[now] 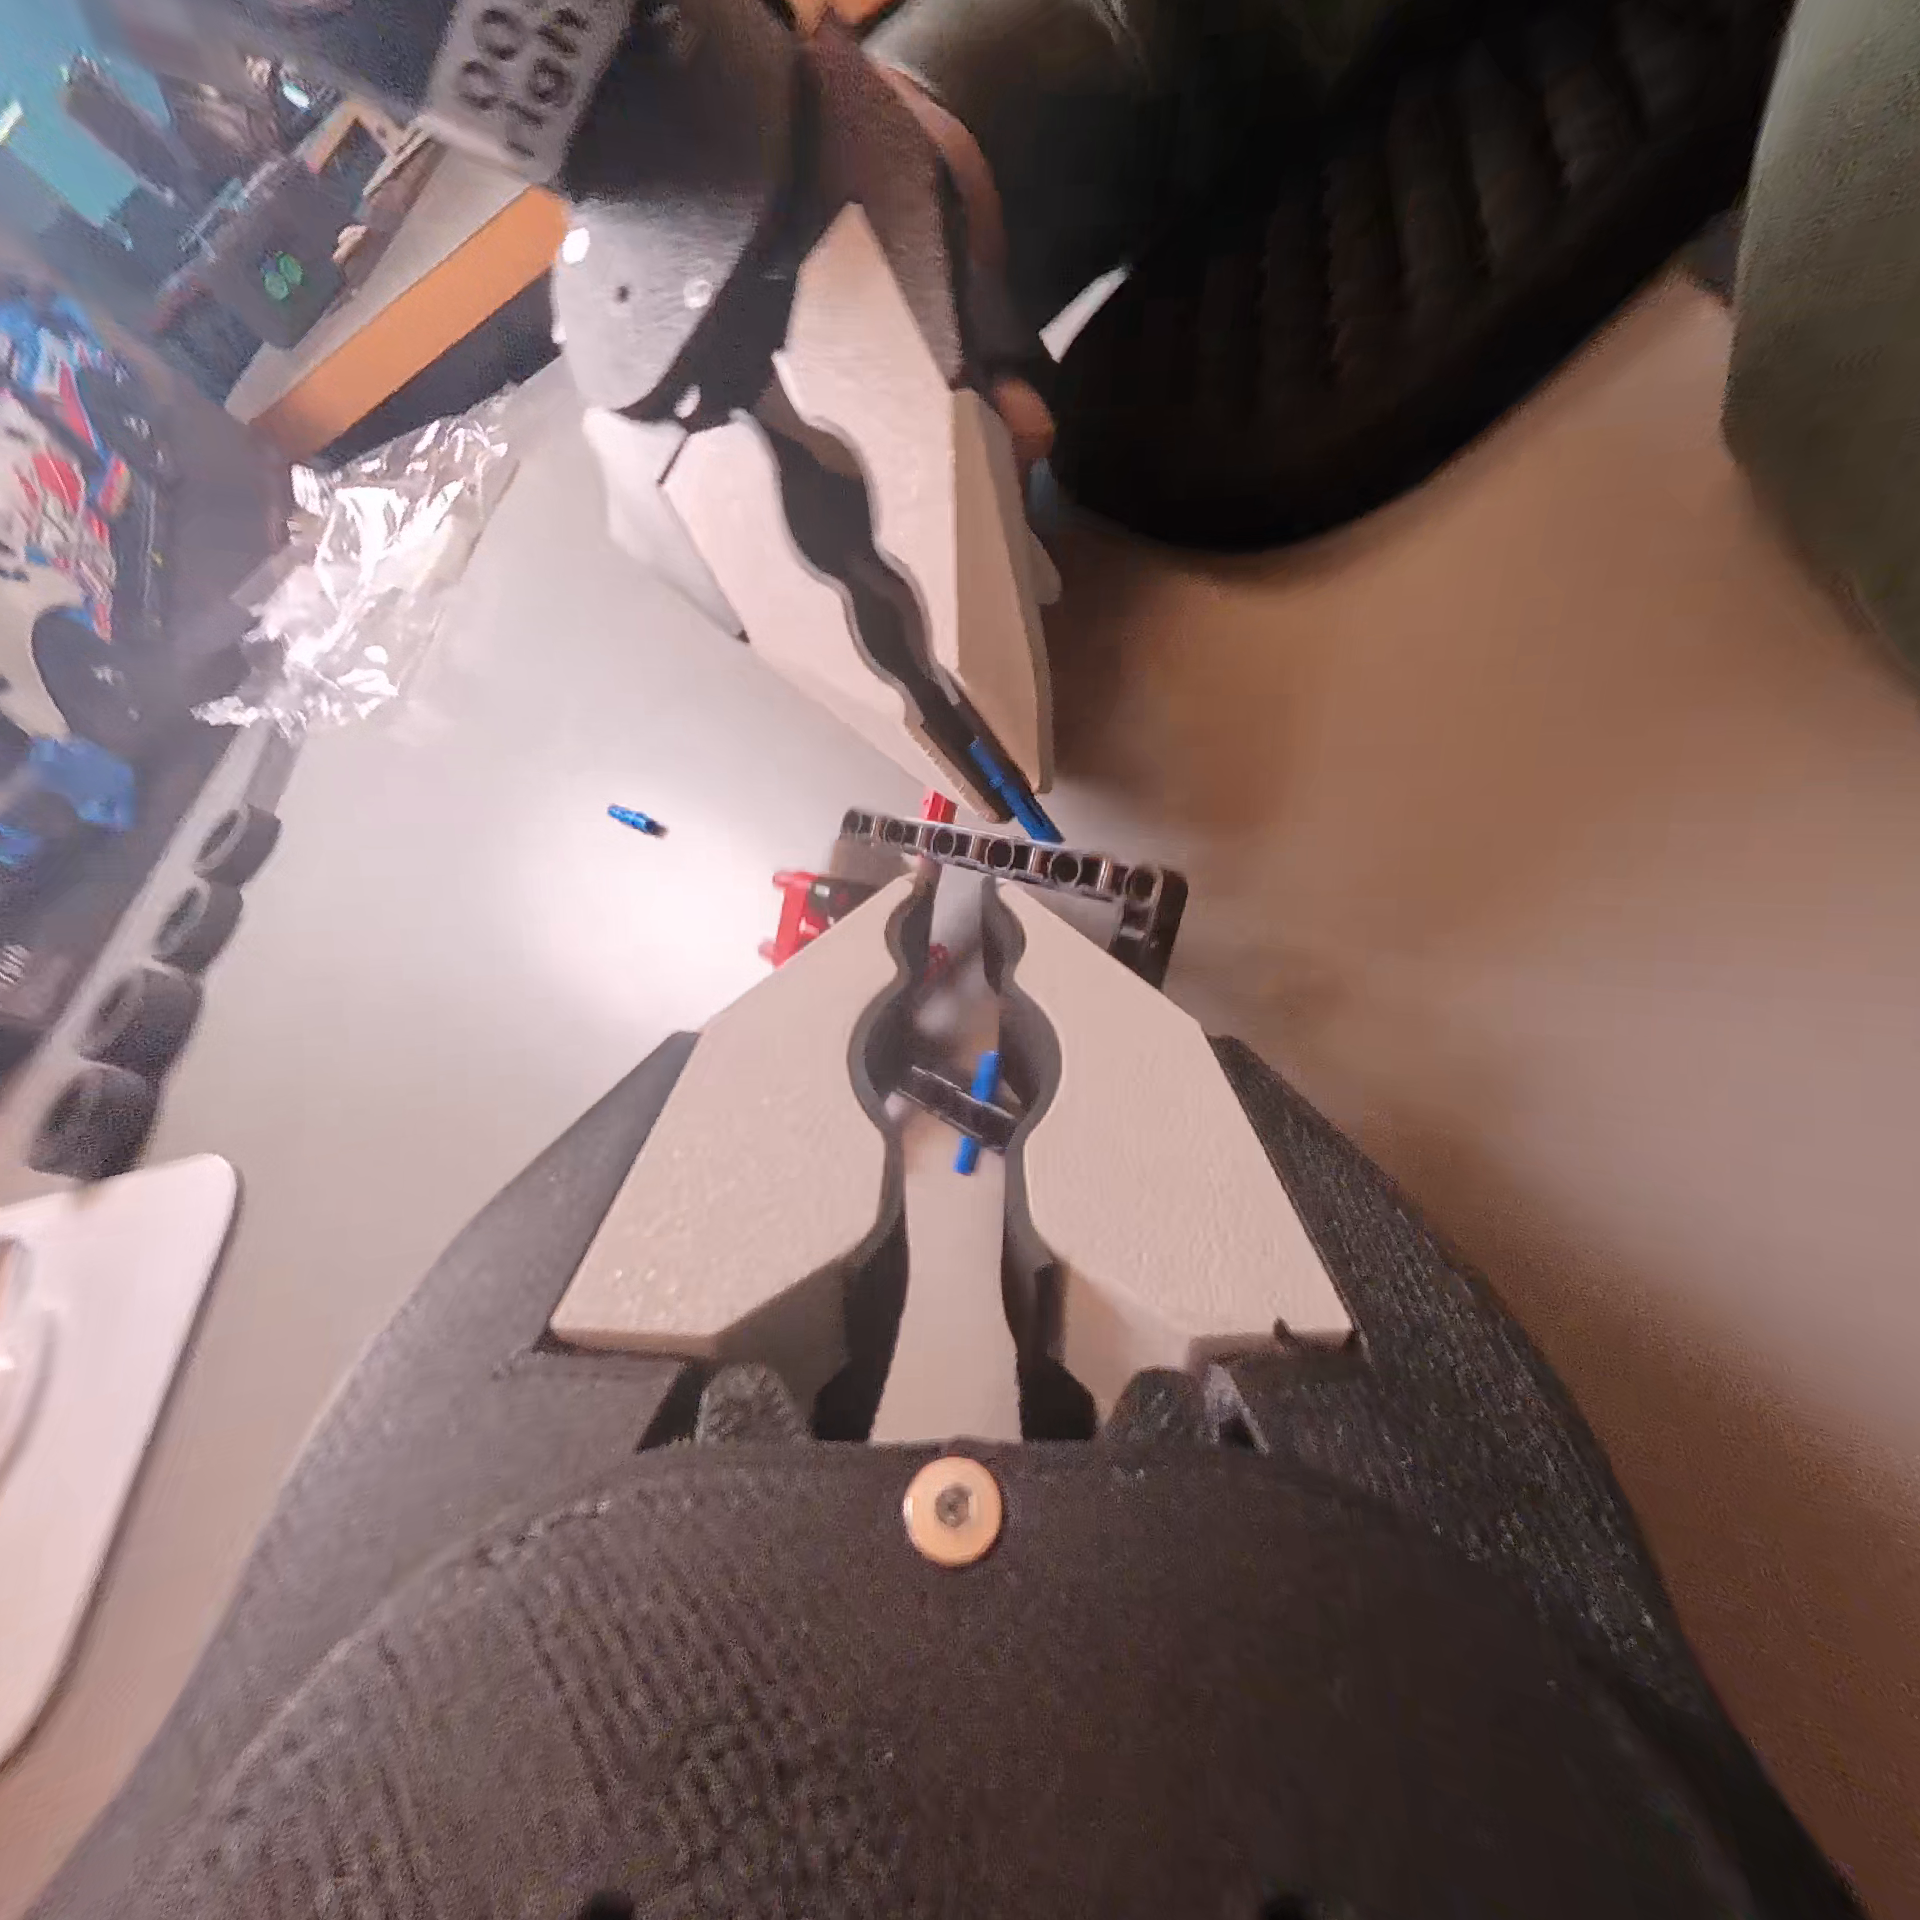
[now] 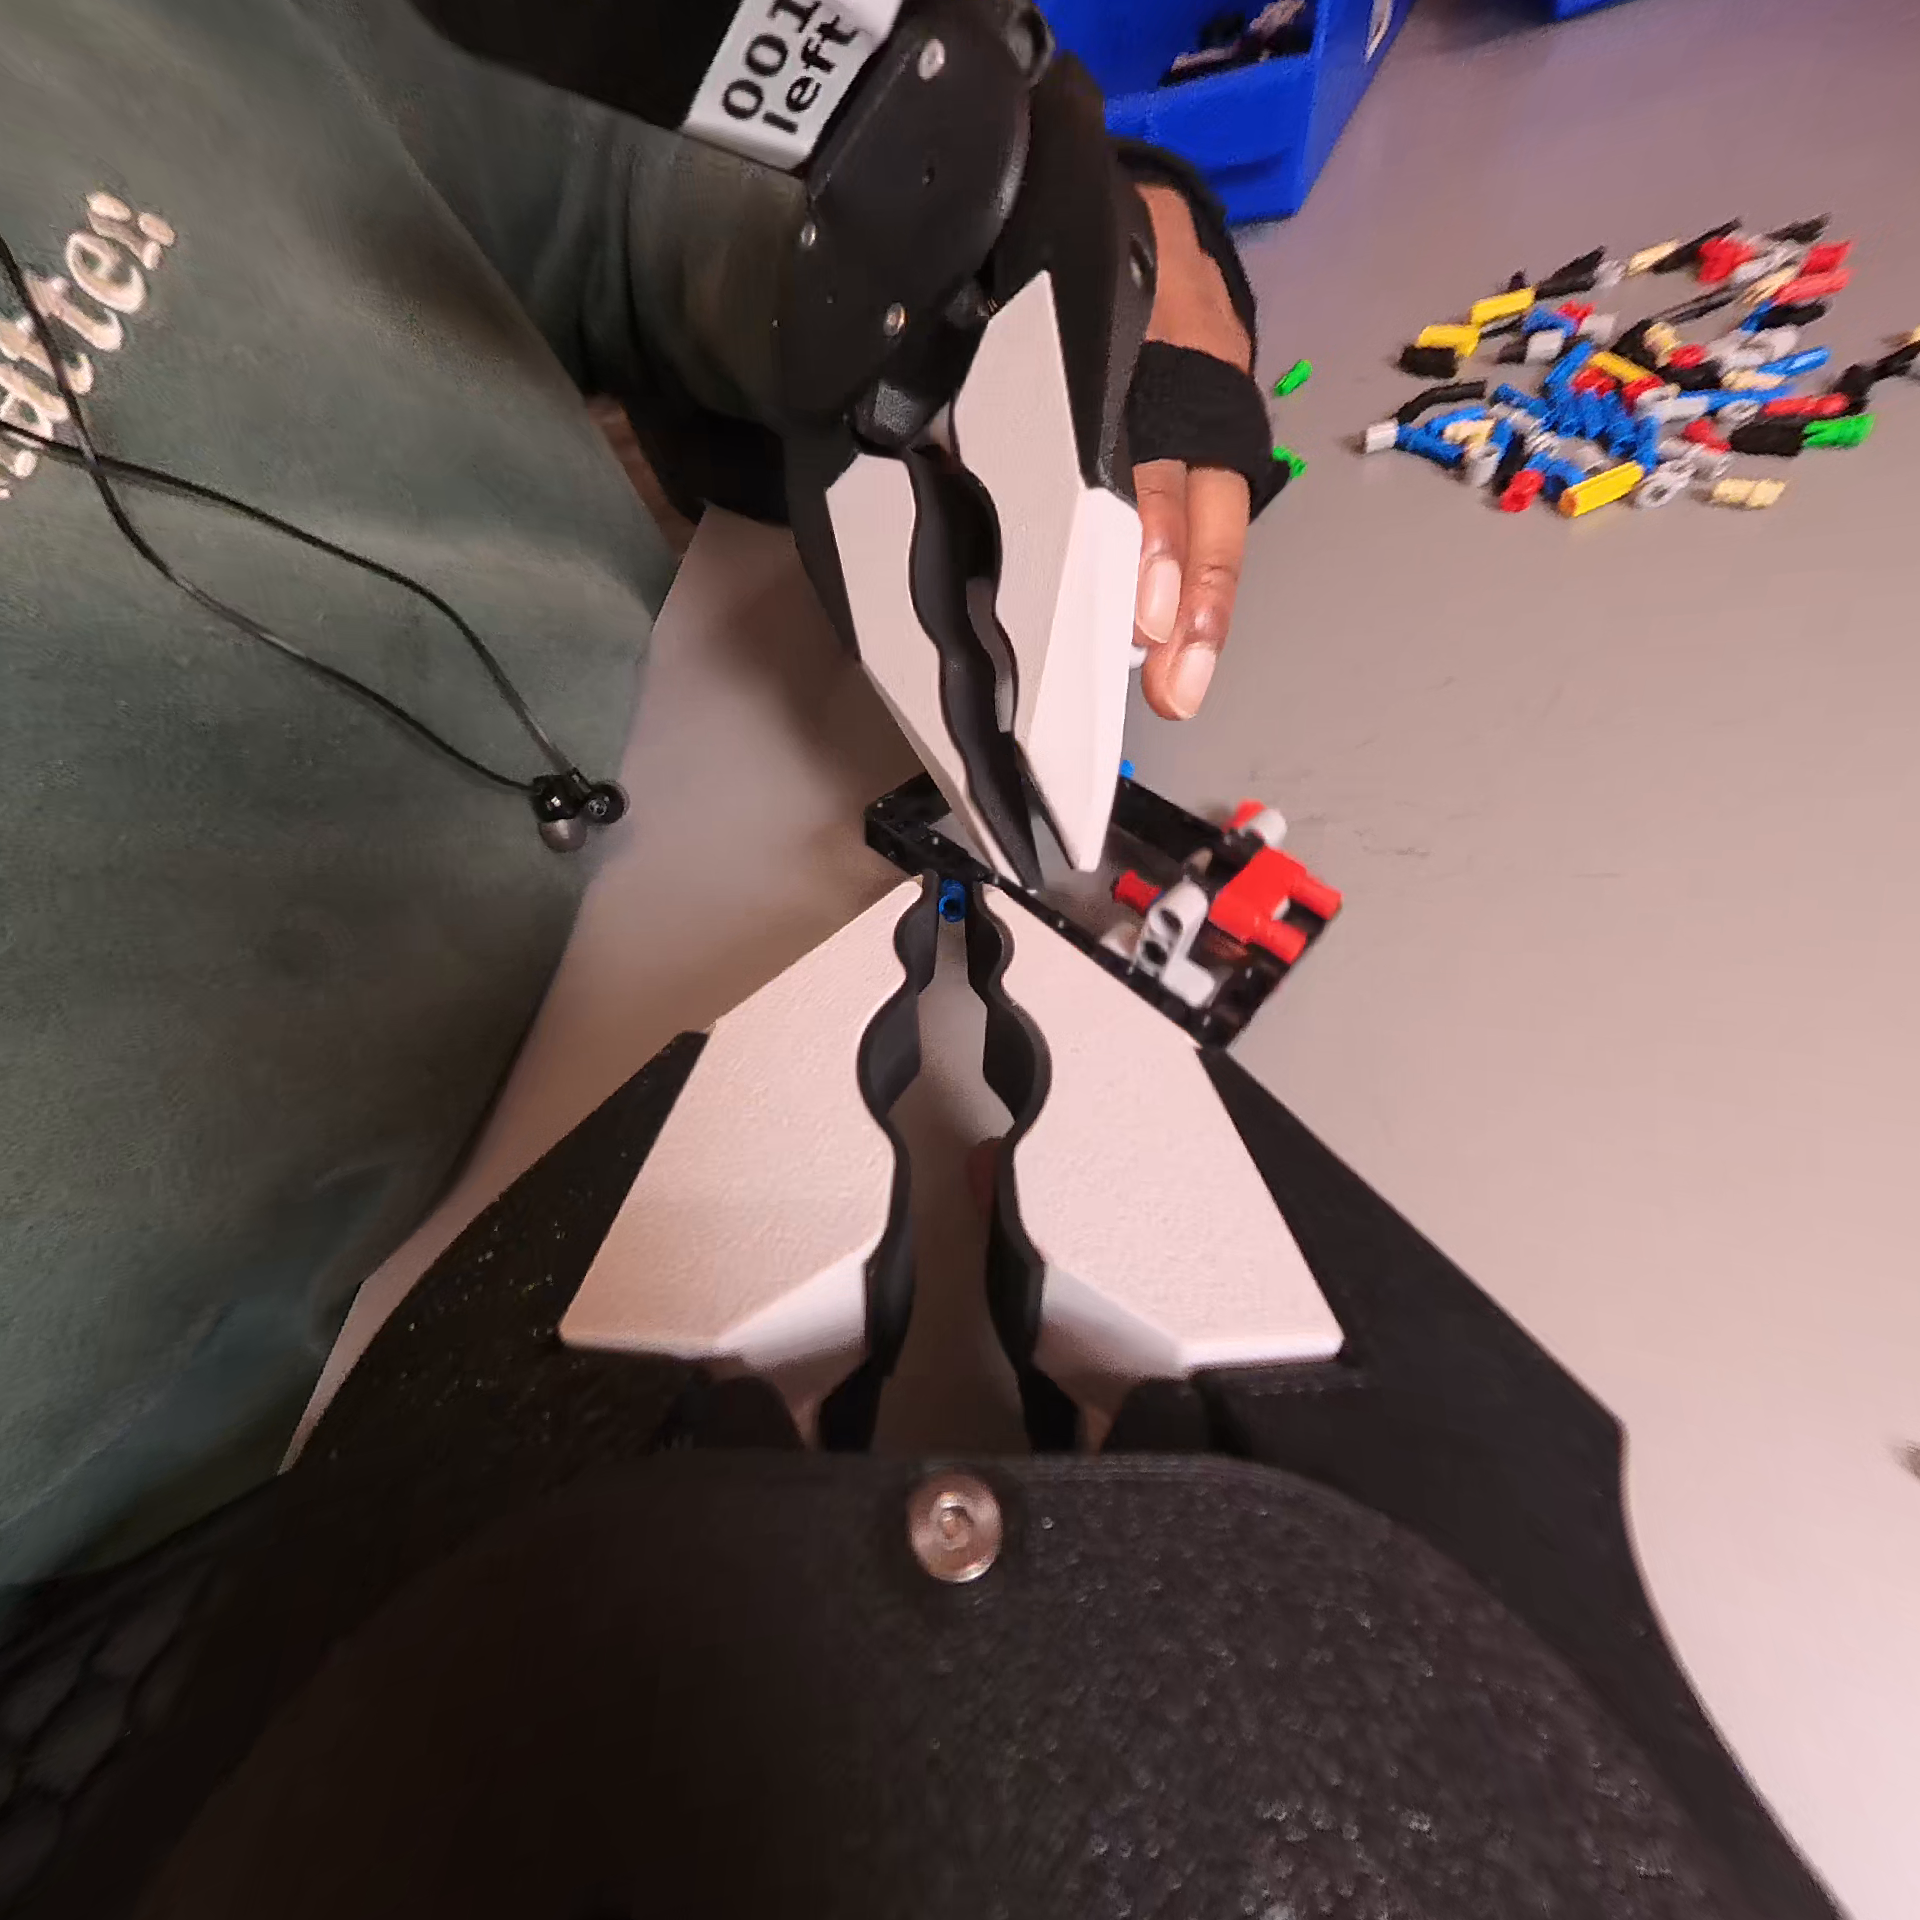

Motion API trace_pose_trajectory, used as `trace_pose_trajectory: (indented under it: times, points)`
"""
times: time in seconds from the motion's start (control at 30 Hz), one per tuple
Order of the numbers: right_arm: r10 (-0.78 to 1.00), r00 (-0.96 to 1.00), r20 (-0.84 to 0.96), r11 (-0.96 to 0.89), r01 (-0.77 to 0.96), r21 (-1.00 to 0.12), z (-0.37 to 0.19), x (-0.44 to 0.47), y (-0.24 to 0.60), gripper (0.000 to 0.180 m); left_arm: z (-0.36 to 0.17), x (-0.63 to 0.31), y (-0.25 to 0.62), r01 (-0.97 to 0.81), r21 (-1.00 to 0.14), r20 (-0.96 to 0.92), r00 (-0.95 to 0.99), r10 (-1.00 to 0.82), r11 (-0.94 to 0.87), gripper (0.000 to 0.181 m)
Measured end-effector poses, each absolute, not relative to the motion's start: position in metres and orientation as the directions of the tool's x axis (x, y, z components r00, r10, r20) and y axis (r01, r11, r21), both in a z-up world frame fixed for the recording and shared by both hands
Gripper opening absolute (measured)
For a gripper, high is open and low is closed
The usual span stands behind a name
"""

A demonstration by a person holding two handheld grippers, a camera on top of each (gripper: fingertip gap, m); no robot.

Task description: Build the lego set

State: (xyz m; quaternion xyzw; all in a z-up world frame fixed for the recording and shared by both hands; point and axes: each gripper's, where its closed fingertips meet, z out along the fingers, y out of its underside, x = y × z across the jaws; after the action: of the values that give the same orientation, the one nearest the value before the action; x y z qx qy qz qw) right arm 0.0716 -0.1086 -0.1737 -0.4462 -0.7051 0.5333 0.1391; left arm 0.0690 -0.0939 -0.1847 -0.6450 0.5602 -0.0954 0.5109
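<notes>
**Two grippers at the black frame, blue pin in play**

Left gripper (image 1: pixel 951 894): fingers drawn close at the tips, pinching the near beam of the frame (image 1: pixel 1013 860). Seen from the right wrist view, the same gripper (image 2: pixel 1044 868) comes down steeply onto that frame (image 2: pixel 1174 831), with a bare hand (image 2: pixel 1184 582) in a black fingerless glove behind it.

Right gripper (image 2: pixel 948 896): tips nearly together, nipping a short blue pin (image 2: pixel 949 899) just at the frame's corner edge. In the left wrist view this gripper (image 1: pixel 1003 795) slants down from above, the pin (image 1: pixel 1013 790) sticking out of its tips and touching or nearly touching the frame's top beam; which one cannot be told.

Frame: black, rectangular, made of holed beams, lying on the grey table (image 2: pixel 1558 935) directly ahead of both grippers. Red and grey parts (image 2: pixel 1242 899) sit on its far side, right of the right gripper's tips.

Between the left gripper's fingers, nearer its base: a short black beam with a blue pin through it (image 1: pixel 971 1110).

Loose blue pin (image 1: pixel 636 819): on the table, left of the left gripper's tips, apart from the frame.

Loose pieces (image 2: pixel 1621 384): a mixed-colour heap, well off to the right gripper's far right.
</notes>
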Motion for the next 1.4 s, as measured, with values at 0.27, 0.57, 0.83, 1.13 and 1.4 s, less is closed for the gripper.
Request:
trace_pose_trajectory:
  times: [0.27, 0.57, 0.83, 1.13, 1.4]
  points:
    - [0.820, -0.516, -0.246, 0.026, 0.462, -0.886, -0.173, 0.062, -0.102, 0.003, -0.165, 0.051, -0.099, -0.450, -0.891, -0.157, 0.416, -0.896, -0.052, 0.030]
    - [0.816, -0.527, -0.238, 0.057, 0.483, -0.874, -0.179, 0.061, -0.105, 0.003, -0.212, 0.010, -0.105, -0.803, -0.596, -0.240, 0.182, -0.954, -0.003, 0.030]
    - [0.835, -0.498, -0.235, 0.027, 0.463, -0.886, -0.173, 0.065, -0.094, 0.003, -0.217, 0.013, -0.108, -0.888, -0.447, -0.105, -0.064, -0.992, 0.105, 0.019]
    - [0.904, -0.379, -0.199, -0.065, 0.339, -0.939, -0.143, 0.070, -0.049, 0.002, -0.204, 0.054, -0.107, -0.718, -0.694, -0.010, 0.092, -0.996, -0.059, 0.006]
    - [0.896, -0.436, -0.082, 0.063, 0.308, -0.949, -0.143, 0.069, -0.066, 0.003, -0.135, 0.052, -0.102, -0.100, -0.956, 0.245, 0.249, -0.937, -0.276, 0.005]
